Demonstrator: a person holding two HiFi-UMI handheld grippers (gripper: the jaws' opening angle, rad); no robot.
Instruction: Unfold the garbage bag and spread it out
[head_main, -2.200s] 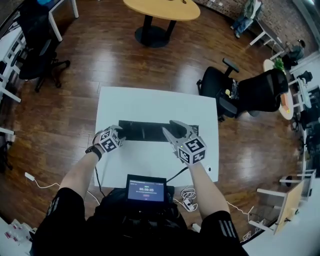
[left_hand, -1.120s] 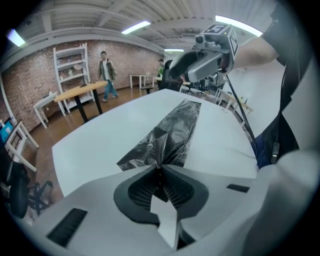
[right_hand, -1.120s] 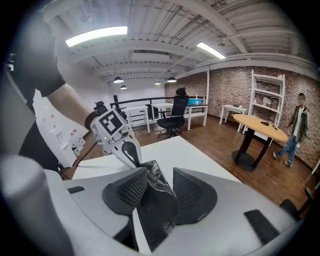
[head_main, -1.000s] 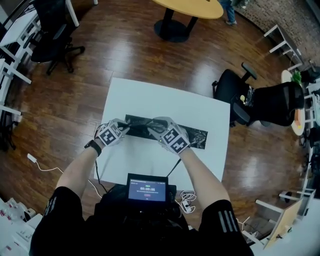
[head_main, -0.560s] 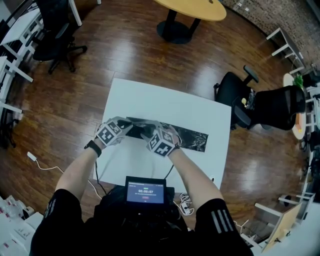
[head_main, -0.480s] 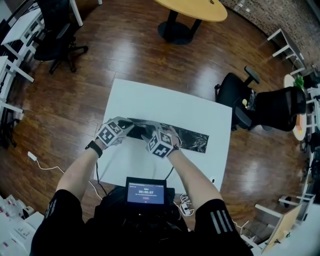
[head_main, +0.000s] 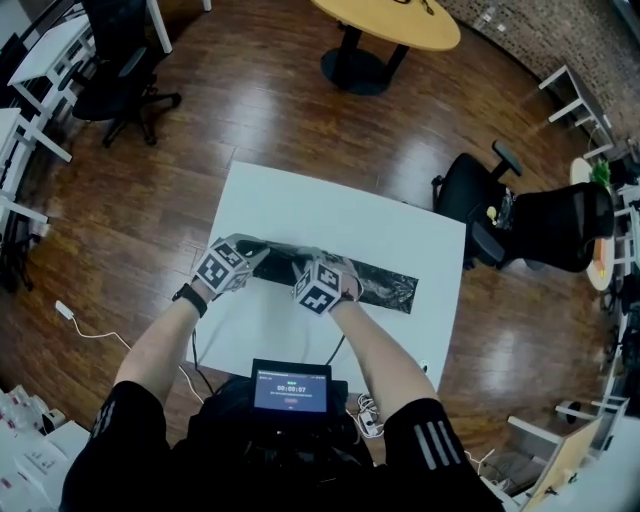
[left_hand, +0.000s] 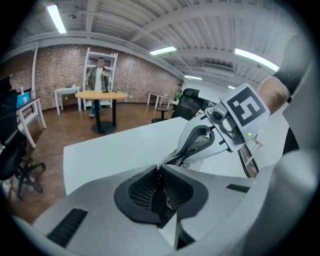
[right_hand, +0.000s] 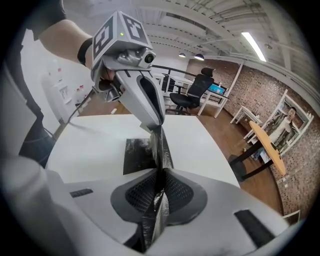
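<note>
Two grippers met over the white table (head_main: 330, 205) in the head view. The garbage bag (head_main: 385, 285) lay there as a long black strip across the middle of the frame, slanting toward the lower right. The left gripper (head_main: 256, 256) sat at the strip's left end. The right gripper (head_main: 322, 265) stood just beside it, over the strip's left half, and the rest of the strip lay bare on the table to the right. A lit screen (head_main: 290, 388) showed at the bottom centre, a round wooden table (head_main: 385, 20) at the top edge and a black office chair (head_main: 530, 205) at the right.

In the left gripper view, the left gripper's jaws were clenched at the lower centre, with a thin crumpled edge of dark bag film pinched between the pads. The right gripper reached in from the upper right, its fingertips almost touching the left gripper's.

In the right gripper view, the right gripper's jaws had just been closing and now grasped a raised fold of the bag at the lower centre. That fold ran up the frame to the left gripper's fingertips, while a flat black part of the bag lay on the table left of it.
</note>
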